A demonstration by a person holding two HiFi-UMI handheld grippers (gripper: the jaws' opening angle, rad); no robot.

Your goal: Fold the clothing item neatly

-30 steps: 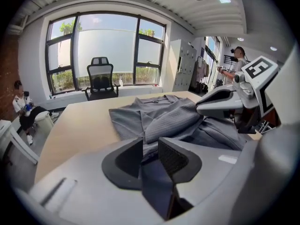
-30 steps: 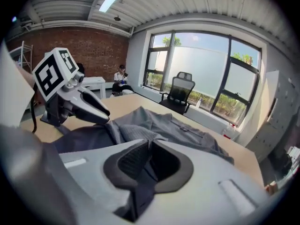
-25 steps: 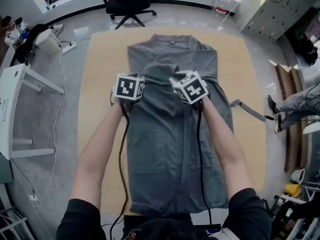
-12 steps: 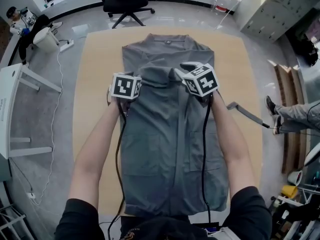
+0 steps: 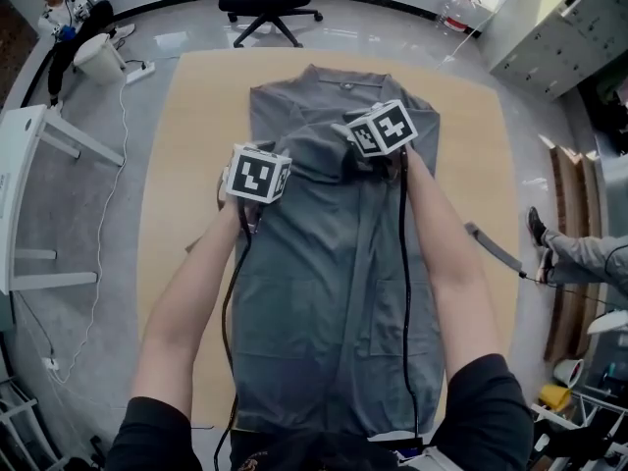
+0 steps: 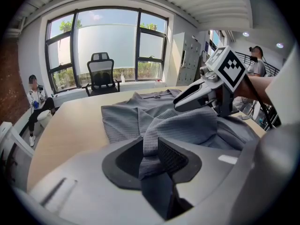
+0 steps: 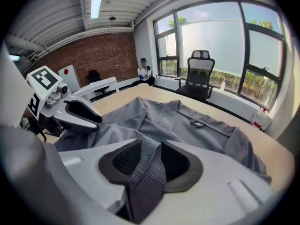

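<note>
The grey ribbed button-front shirt (image 5: 334, 292) lies flat and lengthwise on the pale wooden table (image 5: 182, 116), with its collar towards the top of the head view and its hem at the bottom, nearest me. My left gripper (image 6: 151, 150) sits left of centre in that view, by the shirt's shoulder. Its jaws stand about half apart and are clamped on a raised ridge of cloth that fills the gap between the pads. My right gripper (image 7: 146, 161) is higher, at upper centre near the collar. Its jaws have just been opening, and a strip of the same fabric runs between them. The pads seem to touch it on both sides, though I can't vouch for how firm that pinch is. Between the two grippers a folded-over band of cloth (image 5: 316, 150) spans the chest. I judge I'm holding both ends so the fold lands straight and taut rather than bunching.
</note>
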